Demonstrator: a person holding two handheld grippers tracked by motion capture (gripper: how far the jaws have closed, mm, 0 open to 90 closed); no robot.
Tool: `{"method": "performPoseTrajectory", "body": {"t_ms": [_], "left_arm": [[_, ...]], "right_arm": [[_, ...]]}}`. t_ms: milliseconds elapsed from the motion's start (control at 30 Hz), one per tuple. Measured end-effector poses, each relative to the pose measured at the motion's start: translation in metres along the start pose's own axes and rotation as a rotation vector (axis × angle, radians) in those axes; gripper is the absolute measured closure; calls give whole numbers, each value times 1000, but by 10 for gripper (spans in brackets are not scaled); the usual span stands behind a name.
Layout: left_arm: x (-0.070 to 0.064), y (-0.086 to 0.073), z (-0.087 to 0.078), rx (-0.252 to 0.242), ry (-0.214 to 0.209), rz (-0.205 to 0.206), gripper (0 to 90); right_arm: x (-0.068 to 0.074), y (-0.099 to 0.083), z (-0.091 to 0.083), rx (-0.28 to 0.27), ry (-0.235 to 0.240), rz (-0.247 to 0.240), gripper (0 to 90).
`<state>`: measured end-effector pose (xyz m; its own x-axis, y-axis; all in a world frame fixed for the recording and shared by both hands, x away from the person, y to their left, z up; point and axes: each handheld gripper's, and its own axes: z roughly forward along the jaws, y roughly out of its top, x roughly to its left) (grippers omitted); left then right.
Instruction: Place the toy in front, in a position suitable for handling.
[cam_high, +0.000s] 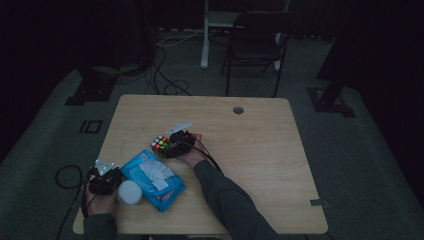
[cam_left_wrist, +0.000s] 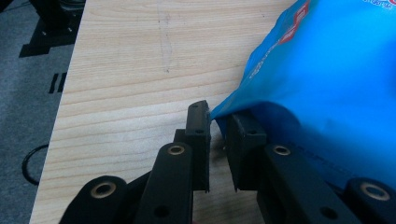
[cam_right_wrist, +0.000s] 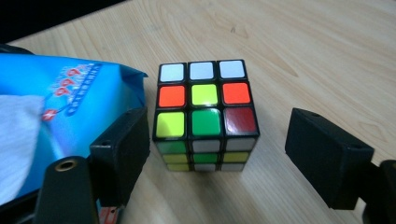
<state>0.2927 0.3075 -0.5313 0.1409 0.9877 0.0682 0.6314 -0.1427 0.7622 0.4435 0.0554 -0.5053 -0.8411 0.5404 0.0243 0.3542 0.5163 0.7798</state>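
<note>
Wooden tabletop (cam_high: 260, 150): right gripper (cam_right_wrist: 219, 154) spreads its jaws wide around the puzzle cube (cam_right_wrist: 201, 112), not touching, just beside the blue wipes pack (cam_high: 152, 180). Left gripper (cam_left_wrist: 217, 135), jaws pinching that pack's corner.

The scrambled puzzle cube (cam_right_wrist: 205, 114) sits flat and upright on the table near its centre, white row uppermost at the far side of its top face, just beside the corner of the blue wipes pack (cam_high: 152, 180) lying toward the near left corner.
</note>
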Motion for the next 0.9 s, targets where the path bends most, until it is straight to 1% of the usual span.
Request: {"method": "performPoseTrajectory", "body": {"t_ms": [100,133,167,267,333,400,433,500,567,600,733,767,833,900], "left_arm": [[0,0,-1,-1,1,2,795],[2,-1,-3,-6,-8,-13,787],[2,-1,-3,-7,-11,-17,787],[1,-1,-5,-8,-11,-11,799],[1,-1,-4,-10,-23,-8,823],[3,0,-3,-14,-41,-16,834],[5,0,-3,-14,-53,-19,843],[7,0,-2,-15,-65,-16,849],[8,2,-1,-13,-74,-18,849],[7,4,1,-11,-74,-11,849],[8,10,7,-6,-87,-5,853],[8,11,9,-5,-94,-7,854],[11,15,13,-3,-125,-21,856],[13,19,18,4,-148,-22,856]], "right_arm": [[0,3,6,11,5,5,201],[1,6,11,23,5,-2,195],[1,7,13,27,10,-3,192],[2,8,22,58,10,-1,196],[4,8,27,78,11,-3,223],[5,8,30,86,10,-3,249],[5,8,30,88,12,-4,284],[5,8,32,100,19,2,323],[4,8,33,108,24,15,325],[4,8,33,109,22,19,325],[5,8,31,108,10,1,338],[4,8,30,108,15,11,338],[1,6,27,96,11,13,338],[-3,2,20,86,3,21,338]]}}
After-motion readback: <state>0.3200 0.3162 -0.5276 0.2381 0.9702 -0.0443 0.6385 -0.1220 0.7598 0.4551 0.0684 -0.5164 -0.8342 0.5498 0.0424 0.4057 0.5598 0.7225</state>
